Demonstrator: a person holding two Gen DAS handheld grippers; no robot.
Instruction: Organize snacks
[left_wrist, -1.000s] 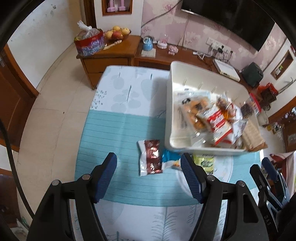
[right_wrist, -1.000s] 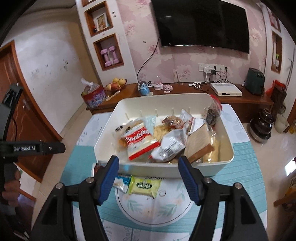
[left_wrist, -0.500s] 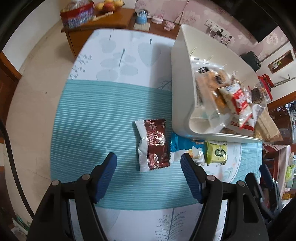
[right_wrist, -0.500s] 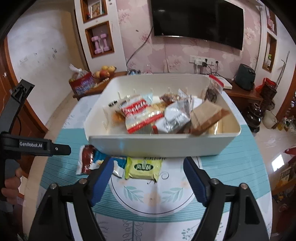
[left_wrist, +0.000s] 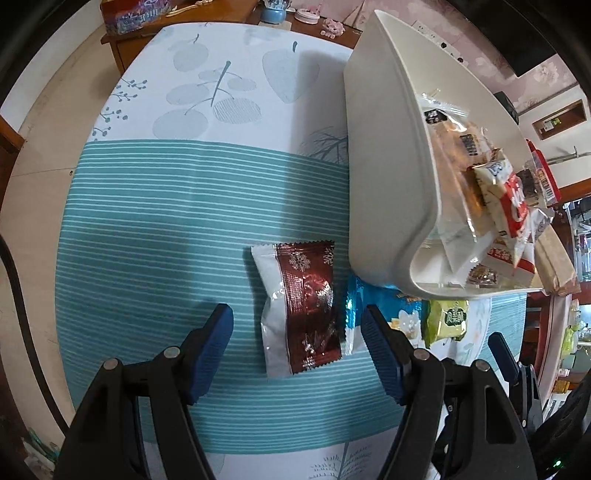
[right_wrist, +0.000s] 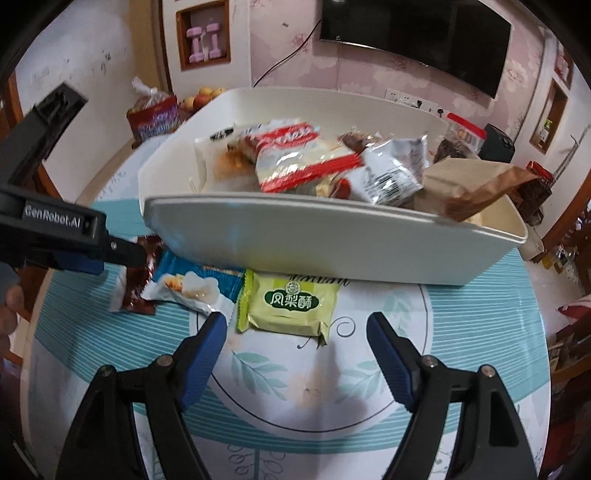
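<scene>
Three packets lie ahead of the wide, empty left gripper (left_wrist: 297, 328) and right gripper (right_wrist: 295, 334); the bin (right_wrist: 295, 240) hides the blue packet's (right_wrist: 195, 284) far end, and the brown packet (left_wrist: 306, 306) runs lengthwise away.

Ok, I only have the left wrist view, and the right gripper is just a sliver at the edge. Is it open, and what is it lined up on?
Observer: The right gripper is open. Its jaws have just been opening and the pads press on nothing. It is lined up on the green packet, which lies face up in front of the fingertips.
Operator: My own finger hides where that packet meets the blue one. Are they apart?
Observer: No. The blue packet reaches the green packet's left edge, so the two meet. I cannot tell which lies on top.
</scene>
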